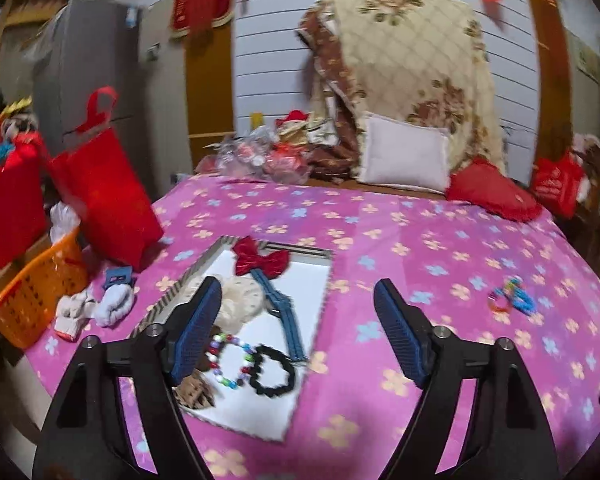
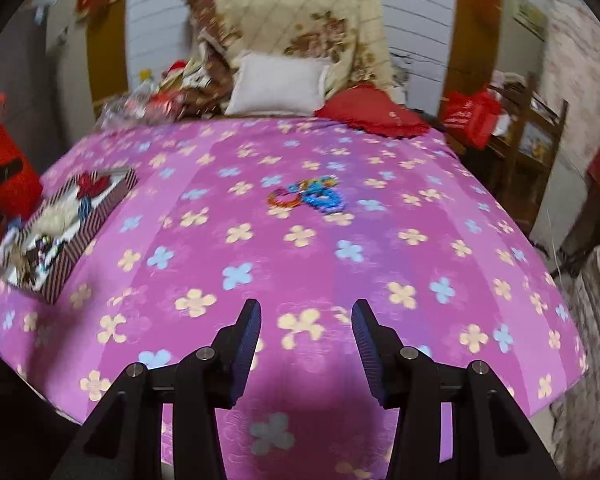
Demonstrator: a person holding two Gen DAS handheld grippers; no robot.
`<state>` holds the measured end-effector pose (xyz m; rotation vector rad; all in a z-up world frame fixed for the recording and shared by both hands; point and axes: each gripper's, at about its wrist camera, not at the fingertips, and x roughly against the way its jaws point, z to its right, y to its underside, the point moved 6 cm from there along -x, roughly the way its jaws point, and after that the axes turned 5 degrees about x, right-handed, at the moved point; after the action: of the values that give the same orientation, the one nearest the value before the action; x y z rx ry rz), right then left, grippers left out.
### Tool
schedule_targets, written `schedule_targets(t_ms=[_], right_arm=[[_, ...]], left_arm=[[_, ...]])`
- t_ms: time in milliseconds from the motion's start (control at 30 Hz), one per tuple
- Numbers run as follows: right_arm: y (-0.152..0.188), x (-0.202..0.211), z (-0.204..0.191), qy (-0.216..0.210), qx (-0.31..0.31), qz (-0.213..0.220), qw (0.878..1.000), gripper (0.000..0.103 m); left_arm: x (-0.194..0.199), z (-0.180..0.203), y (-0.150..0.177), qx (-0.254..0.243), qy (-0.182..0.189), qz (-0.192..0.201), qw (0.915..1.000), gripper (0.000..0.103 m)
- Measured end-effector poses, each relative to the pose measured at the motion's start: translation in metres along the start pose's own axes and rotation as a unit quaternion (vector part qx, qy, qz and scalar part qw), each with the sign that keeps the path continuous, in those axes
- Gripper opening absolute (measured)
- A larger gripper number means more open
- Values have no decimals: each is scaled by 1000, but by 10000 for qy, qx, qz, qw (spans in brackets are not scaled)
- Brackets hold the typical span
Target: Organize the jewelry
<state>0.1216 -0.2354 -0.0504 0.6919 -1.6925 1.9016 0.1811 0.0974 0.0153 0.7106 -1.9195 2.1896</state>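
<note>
A striped box with a white floor lies on the pink flowered bedspread. In it are a red bow, a blue clip, a cream lace piece, a coloured bead bracelet and a black scrunchie. My left gripper hovers over the box's near right side, open and empty. A small heap of blue and orange bracelets lies loose mid-bed, also the heap right of the left gripper. My right gripper is open and empty, well short of that heap. The box shows at left.
An orange basket, red bags and white socks crowd the bed's left edge. A white pillow, a red cushion and a folded floral quilt sit at the head. A wooden chair stands at right.
</note>
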Motion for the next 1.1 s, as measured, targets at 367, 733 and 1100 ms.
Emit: schedule_targets(t_ms=[367,733,1100], right_arm=[[-90,51,-18,-900,-5,693,9935,48],[-45,92,104,-216,-767,613,9949,51],[-47,-4,131,-621,-1420,121,9878,51]], left_arm=[[69,8,-21,204,60,516,9984,93],[59,-1,-5,145,-31,484,9987,100],[12,29,25,-515,-18,-386,9979,100]])
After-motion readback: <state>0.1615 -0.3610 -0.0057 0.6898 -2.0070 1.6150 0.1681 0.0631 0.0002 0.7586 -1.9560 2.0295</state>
